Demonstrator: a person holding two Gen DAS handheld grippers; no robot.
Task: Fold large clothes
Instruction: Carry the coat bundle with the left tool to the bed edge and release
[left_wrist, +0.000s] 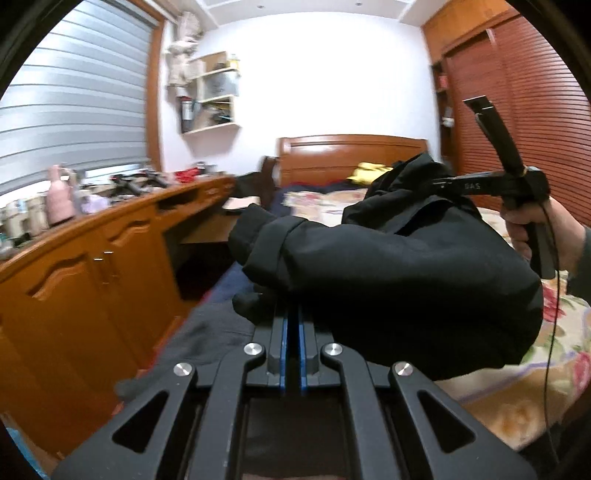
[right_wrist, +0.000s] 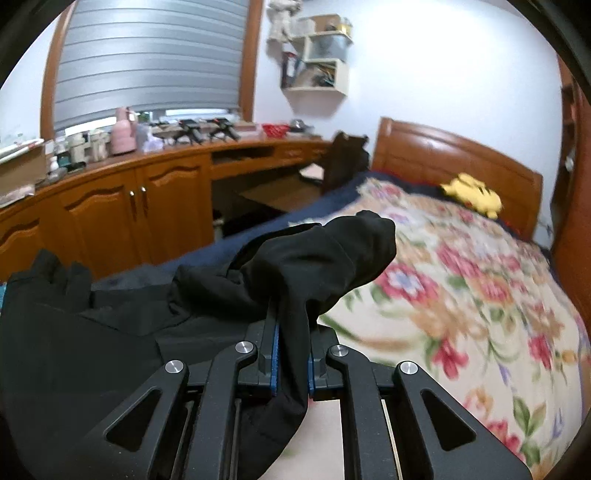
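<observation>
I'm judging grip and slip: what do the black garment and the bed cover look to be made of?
Black garment: looks like thin, smooth woven synthetic with a matte finish; it drapes in soft, rounded folds and shows little sheen. Bed cover: seems a soft, plush fabric printed with flowers; blur hides its texture, so that is a guess.

The fingertips of the left hand-held gripper (left_wrist: 291, 314) are buried under the black garment (left_wrist: 406, 266), and the same cloth hides the bed's near edge. In the right wrist view the floral bedspread (right_wrist: 480, 295) is blurred, and the clutter on the surface (right_wrist: 110, 162) is too small to identify.
</observation>
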